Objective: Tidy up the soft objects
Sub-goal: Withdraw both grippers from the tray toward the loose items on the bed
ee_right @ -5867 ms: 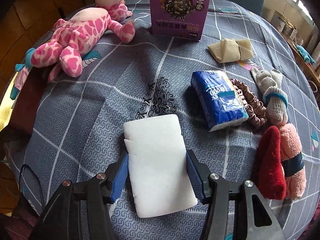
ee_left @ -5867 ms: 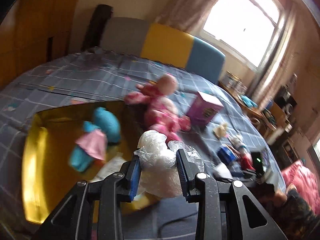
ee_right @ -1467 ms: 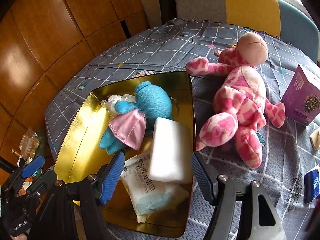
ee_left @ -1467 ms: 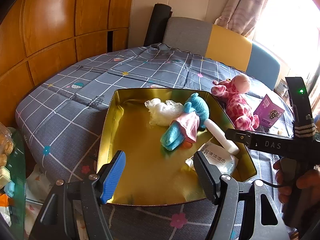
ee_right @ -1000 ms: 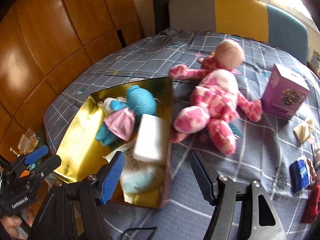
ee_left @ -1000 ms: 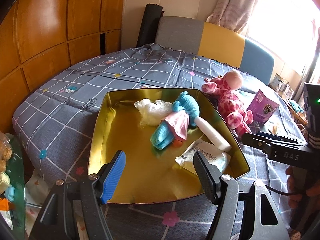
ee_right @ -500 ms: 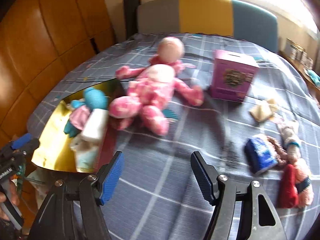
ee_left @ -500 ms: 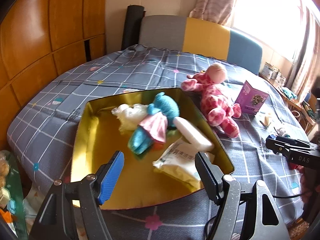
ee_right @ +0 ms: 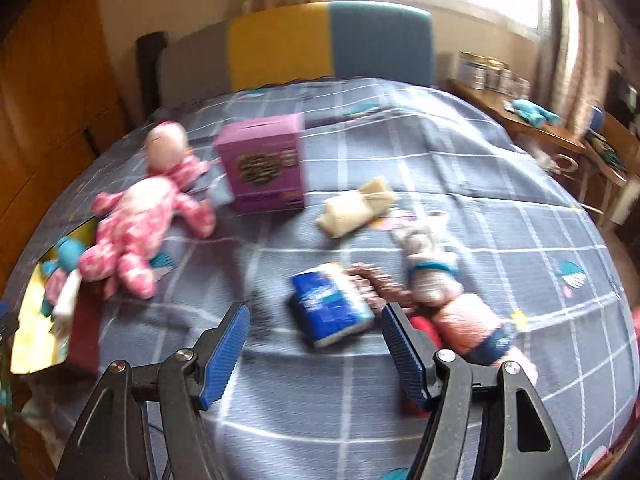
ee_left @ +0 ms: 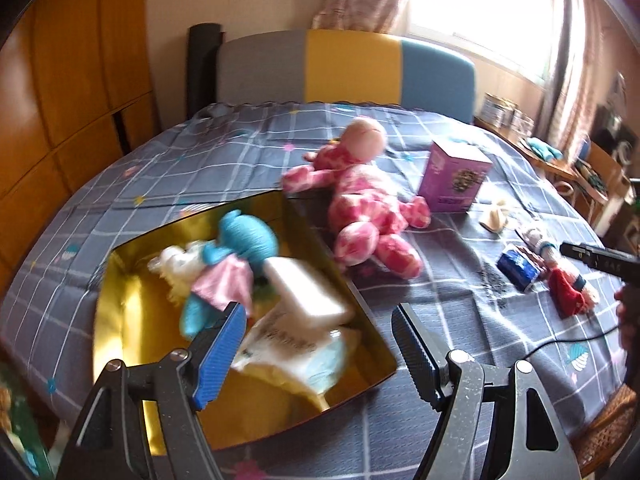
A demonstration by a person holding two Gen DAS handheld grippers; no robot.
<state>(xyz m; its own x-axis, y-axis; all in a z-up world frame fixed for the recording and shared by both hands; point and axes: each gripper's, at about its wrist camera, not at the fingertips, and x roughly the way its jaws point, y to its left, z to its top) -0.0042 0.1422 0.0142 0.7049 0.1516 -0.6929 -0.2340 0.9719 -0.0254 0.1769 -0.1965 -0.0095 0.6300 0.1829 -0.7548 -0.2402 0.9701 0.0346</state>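
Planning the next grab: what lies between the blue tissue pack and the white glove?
A brown scrunchie lies between the blue tissue pack and the white glove, touching the pack; the right wrist view shows it.

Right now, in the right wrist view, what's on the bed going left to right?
Gold tray → pink plush → purple box → blue tissue pack → pink sock bundle.
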